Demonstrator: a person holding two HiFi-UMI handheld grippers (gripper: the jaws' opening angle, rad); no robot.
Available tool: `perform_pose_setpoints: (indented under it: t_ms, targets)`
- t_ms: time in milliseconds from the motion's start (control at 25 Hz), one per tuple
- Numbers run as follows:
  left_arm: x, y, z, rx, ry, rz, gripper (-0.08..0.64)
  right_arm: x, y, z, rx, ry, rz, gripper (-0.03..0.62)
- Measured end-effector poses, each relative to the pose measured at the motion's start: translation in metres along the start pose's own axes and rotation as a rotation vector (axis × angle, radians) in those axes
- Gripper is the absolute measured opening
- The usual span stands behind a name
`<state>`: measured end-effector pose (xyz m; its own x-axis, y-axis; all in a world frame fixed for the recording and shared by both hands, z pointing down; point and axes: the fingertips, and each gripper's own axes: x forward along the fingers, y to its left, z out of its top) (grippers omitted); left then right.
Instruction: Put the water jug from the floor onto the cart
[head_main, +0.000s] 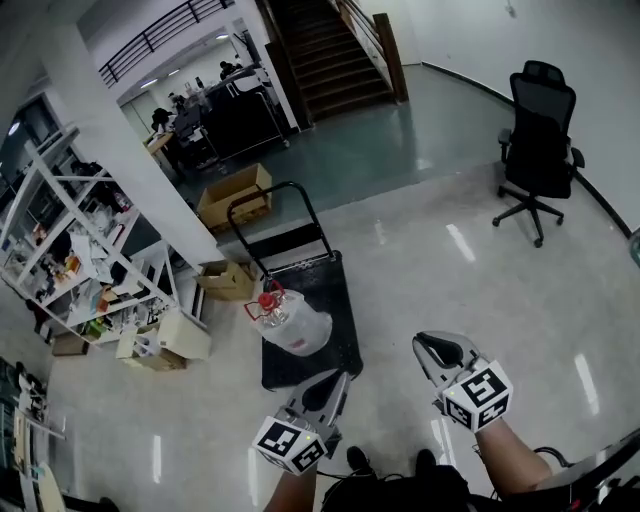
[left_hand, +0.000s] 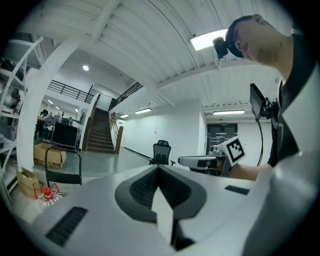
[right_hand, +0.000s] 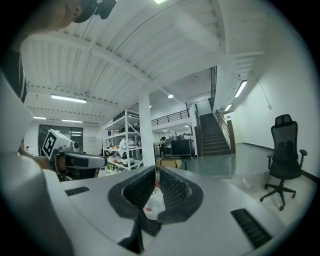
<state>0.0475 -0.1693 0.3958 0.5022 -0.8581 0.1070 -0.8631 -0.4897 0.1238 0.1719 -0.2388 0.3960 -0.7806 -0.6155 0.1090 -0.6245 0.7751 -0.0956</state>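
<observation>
Jug: the water jug (head_main: 296, 324) lies on its side on the black deck of the cart (head_main: 335, 290), toward the deck's left edge, its red cap (head_main: 268, 299) turned toward the handle end.
Cart: a flat black platform with an upright loop handle (head_main: 272, 196) at the far end; it stands on the glossy pale floor (head_main: 450, 270).
Left tongs: the left tongs (head_main: 339, 379) are closed, tips meeting, nothing between them. In the head view they point toward the near end of the cart and are clear of the jug.
Right tongs: the right tongs (head_main: 421, 343) are drawn together but for a thin slit and grip nothing. In the right gripper view the jug shows far off through that slit. They are held out over bare floor to the right of the cart.
Marker cubes: each tool carries a cube with black-and-white squares near the hand, and a bare forearm shows behind each.
Left of the cart: a small open cardboard box (head_main: 228, 279) sits just beside the deck, with white shelving (head_main: 70, 240) full of mixed items beyond a white pillar (head_main: 130, 160).
Beyond the cart: a larger cardboard box (head_main: 236, 194) sits near the handle, and a staircase (head_main: 335, 55) rises further back.
Right side: a black office chair (head_main: 540, 145) stands well apart from the cart, near the wall.
Feet: dark shoes (head_main: 357, 459) show at the bottom edge between the two arms.
</observation>
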Motion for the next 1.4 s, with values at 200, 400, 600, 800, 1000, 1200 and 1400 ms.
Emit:
perform_pose_setpoints:
  t_ms: [200,400,600,800,1000,1200,1400]
  targets:
    - [-0.044,-0.035,0.002,0.04,-0.005,0.003,-0.008,-0.036,0.036,0.005,-0.013,-0.015,0.004,0.026]
    - [-0.127,-0.051,-0.008,0.087,-0.052,0.004,-0.008,-0.062,0.115,-0.009,-0.051,-0.024,-0.006,0.026]
    - [-0.225,-0.067,-0.037,0.075,-0.053,-0.005,-0.008,-0.101,0.199,-0.031,-0.032,-0.023,-0.061,0.026]
    - [-0.318,-0.083,-0.056,0.052,-0.055,-0.048,-0.008,-0.137,0.286,-0.053,-0.007,0.012,-0.108,0.026]
    - [-0.382,-0.118,-0.062,0.016,-0.062,-0.087,-0.008,-0.19,0.362,-0.052,-0.025,0.032,-0.112,0.026]
    - [-0.429,-0.161,-0.056,0.026,-0.096,-0.089,-0.008,-0.244,0.402,-0.053,-0.032,0.033,-0.114,0.026]
    - [-0.452,-0.216,-0.062,0.055,-0.107,-0.08,-0.008,-0.295,0.422,-0.058,-0.059,0.03,-0.046,0.025]
